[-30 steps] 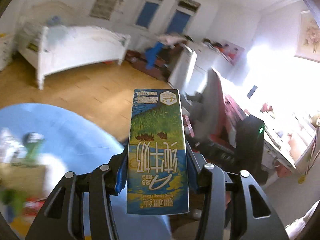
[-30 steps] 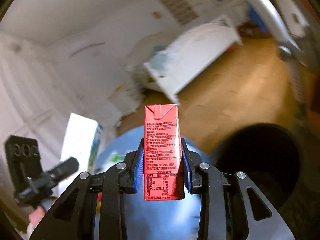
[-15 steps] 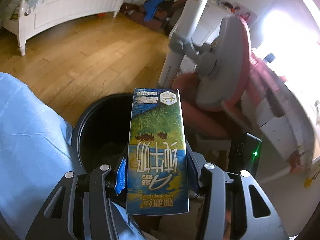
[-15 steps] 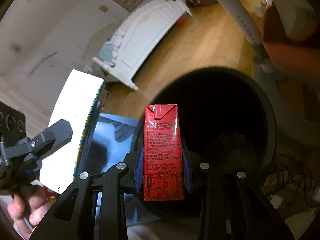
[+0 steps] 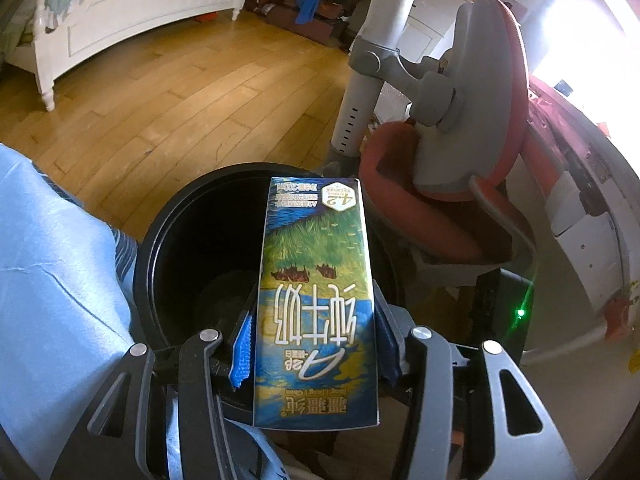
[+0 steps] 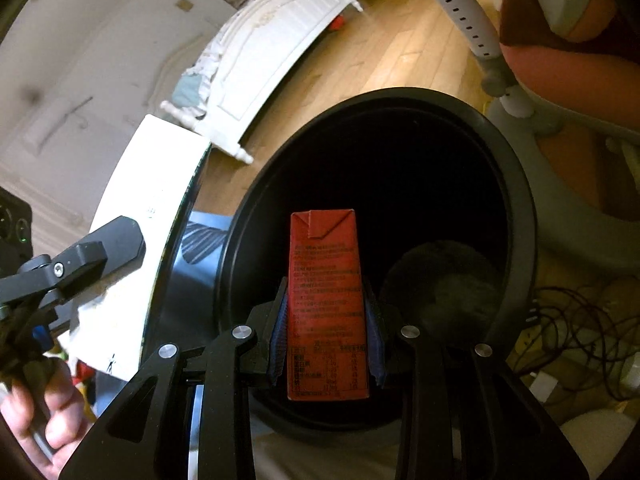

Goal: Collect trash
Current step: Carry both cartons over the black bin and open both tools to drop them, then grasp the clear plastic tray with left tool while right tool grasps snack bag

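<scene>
Moved: both hands now hang over the black bin (image 5: 160, 240); earlier, bed and floor filled the views.
Left gripper (image 5: 314, 344): jaws just eased wider, blue milk carton (image 5: 316, 300) between them, "4.2", "200mL".
Right gripper (image 6: 326, 340): clamps red carton (image 6: 326, 300), print unreadable.
Nearby: red chair (image 5: 460, 200), white bed (image 5: 132, 4).

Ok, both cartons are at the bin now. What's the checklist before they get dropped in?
1. Blue milk carton held in left gripper: ok.
2. Red carton held in right gripper: ok.
3. Red carton over the black bin mouth: ok.
4. Blue carton over the mouth: ok in the left wrist view, though it looks beside the rim in the right.
5. Room in the bin: ok, looks nearly empty.
6. Blue cloth away from the mouth: ok.
</scene>
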### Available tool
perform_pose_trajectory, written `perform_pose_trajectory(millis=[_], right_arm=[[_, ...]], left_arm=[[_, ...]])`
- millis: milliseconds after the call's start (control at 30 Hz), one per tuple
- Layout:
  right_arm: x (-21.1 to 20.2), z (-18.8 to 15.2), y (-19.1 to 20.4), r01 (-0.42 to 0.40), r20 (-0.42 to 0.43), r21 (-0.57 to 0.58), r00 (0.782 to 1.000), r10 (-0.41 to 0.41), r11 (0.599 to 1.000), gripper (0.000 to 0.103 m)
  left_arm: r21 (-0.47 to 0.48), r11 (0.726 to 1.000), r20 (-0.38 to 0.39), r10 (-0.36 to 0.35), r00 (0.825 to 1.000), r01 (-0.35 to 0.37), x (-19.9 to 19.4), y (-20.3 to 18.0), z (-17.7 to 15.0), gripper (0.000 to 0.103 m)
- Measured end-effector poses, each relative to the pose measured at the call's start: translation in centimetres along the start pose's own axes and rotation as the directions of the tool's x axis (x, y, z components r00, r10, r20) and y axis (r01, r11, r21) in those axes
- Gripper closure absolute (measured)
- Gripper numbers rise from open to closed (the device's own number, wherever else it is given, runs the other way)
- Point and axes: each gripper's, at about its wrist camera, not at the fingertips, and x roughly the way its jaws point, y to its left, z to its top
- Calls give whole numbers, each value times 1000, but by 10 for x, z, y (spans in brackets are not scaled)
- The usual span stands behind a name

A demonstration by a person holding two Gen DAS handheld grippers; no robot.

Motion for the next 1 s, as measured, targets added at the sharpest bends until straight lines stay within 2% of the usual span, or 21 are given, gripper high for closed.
perform_pose_trajectory(millis=[67, 100, 133, 167, 200, 467, 600, 700, 833, 933, 1000], right_arm=[[-2, 0, 2, 9, 6, -5, 1000, -9, 1000, 60], [-5, -1, 4, 17, 15, -5, 1000, -17, 1000, 48], [-7, -1, 5, 21, 23, -3, 1000, -21, 1000, 40], [-10, -3, 6, 21, 32, 0, 999, -21, 1000, 39], [-9, -1, 4, 31, 35, 1, 999, -31, 1000, 38], [-17, 4, 10, 56, 83, -33, 995, -53, 998, 38], [-22, 3, 42, 17, 98, -108, 995, -6, 994, 38], [-22, 1, 78, -34, 94, -201, 994, 54, 979, 35], [-18, -10, 138, -119, 54, -354, 988, 147, 928, 35], [-13, -22, 189, -175, 1, -478, 980, 200, 861, 35], [-9, -31, 224, -200, -28, -566, 974, 223, 800, 35]], left_arm=[[12, 1000, 5, 4, 1000, -4, -10, 2, -6, 49], [20, 1000, 11, 1, 1000, -1, -14, 3, -10, 46], [34, 999, 24, 3, 1000, -4, -18, 1, -11, 35], [44, 999, 38, 16, 999, -18, -22, 0, -14, 21], [50, 998, 52, 28, 998, -31, -25, -1, -15, 17], [46, 999, 160, 6, 987, -13, -80, 1, -38, 16], [18, 1000, 233, 17, 972, -21, -121, 11, -61, 16], [-34, 999, 294, 46, 955, -38, -161, 29, -87, 15], [-103, 992, 364, 109, 925, -77, -209, 60, -119, 15], [-175, 978, 405, 178, 897, -115, -244, 90, -142, 15], [-238, 961, 423, 233, 875, -141, -268, 114, -160, 15]])
